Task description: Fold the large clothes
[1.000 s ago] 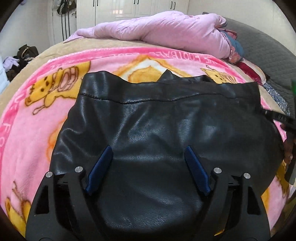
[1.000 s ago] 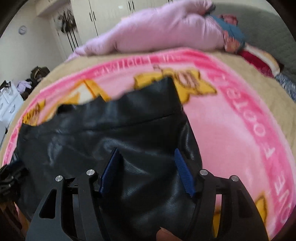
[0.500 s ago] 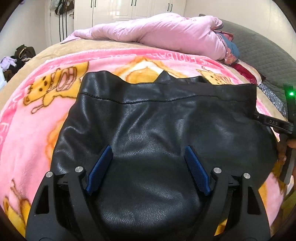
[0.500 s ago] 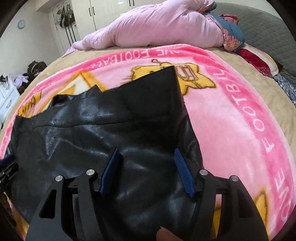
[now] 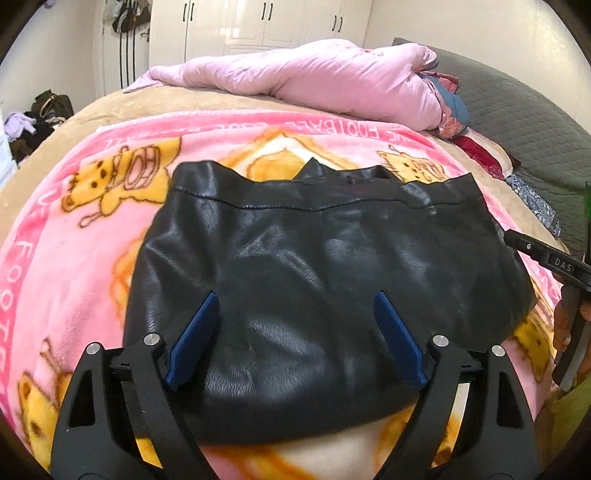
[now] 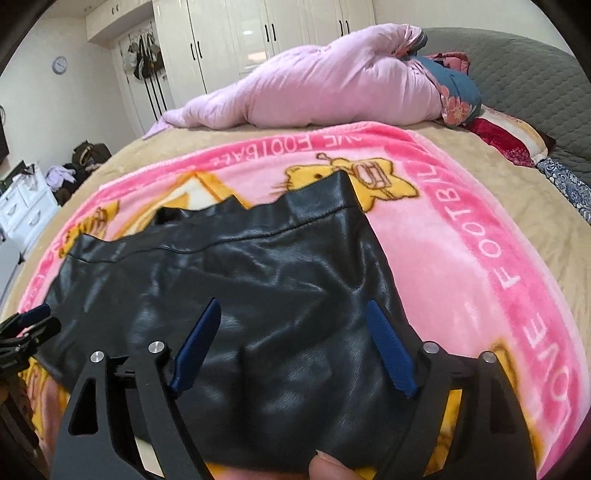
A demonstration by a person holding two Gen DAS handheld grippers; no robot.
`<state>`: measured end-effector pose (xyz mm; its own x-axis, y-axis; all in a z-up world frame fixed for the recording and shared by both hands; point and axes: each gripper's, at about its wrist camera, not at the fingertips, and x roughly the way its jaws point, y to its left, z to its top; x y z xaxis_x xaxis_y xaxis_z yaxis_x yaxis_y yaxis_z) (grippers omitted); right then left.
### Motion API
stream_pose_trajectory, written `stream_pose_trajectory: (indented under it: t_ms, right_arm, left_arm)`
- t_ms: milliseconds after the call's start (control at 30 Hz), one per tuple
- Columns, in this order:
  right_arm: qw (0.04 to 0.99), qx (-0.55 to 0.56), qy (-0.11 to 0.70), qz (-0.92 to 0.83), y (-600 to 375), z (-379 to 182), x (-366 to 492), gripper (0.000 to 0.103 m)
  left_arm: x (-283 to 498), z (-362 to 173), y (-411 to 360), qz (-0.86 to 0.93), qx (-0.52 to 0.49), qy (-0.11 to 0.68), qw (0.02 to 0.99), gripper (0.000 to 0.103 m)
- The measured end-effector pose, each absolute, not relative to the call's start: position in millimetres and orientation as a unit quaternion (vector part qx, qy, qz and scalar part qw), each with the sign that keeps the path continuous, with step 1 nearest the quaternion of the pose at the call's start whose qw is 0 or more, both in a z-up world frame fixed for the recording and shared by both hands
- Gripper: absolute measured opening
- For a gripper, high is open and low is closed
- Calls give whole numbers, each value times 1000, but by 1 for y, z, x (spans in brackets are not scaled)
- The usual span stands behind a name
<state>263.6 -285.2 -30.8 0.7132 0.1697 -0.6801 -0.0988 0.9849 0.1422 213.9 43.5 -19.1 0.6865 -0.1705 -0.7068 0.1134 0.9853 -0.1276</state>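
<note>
A fleecy pink blanket printed with yellow cartoon figures and white lettering (image 5: 74,258) covers a tan bedspread (image 6: 535,206). Along the far side lies a bunched pale-pink quilted duvet (image 5: 314,81), just beside a grey quilted headboard (image 5: 524,122). White panelled wardrobe doors (image 6: 266,33) stand behind.

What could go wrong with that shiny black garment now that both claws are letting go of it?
The black garment looks slick, so its fold may slide open on the fluffy pink blanket. The far edge lies jagged and uneven, so the next fold may come out crooked. The left gripper and right gripper, jaws opening with nothing pinched, hover close and could snag the surface.
</note>
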Motion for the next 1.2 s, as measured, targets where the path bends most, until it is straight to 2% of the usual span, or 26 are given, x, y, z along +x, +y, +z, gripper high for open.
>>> stream_pose_trajectory:
  t_ms: [133, 200, 333, 1200]
  right_arm:
    - [931, 53, 352, 75, -286, -22, 245, 87]
    - [935, 43, 344, 74, -285, -19, 236, 89]
    - [945, 22, 321, 66, -282, -12, 218, 93]
    - [957, 87, 259, 101, -283, 7, 155, 94]
  left_arm:
    - [203, -8, 42, -73, -32, 378, 922, 87]
    - [197, -2, 40, -71, -25, 374, 924, 93]
    - [188, 7, 37, -69, -17, 366, 928, 93]
    - [133, 28, 33, -81, -11, 338, 938, 93]
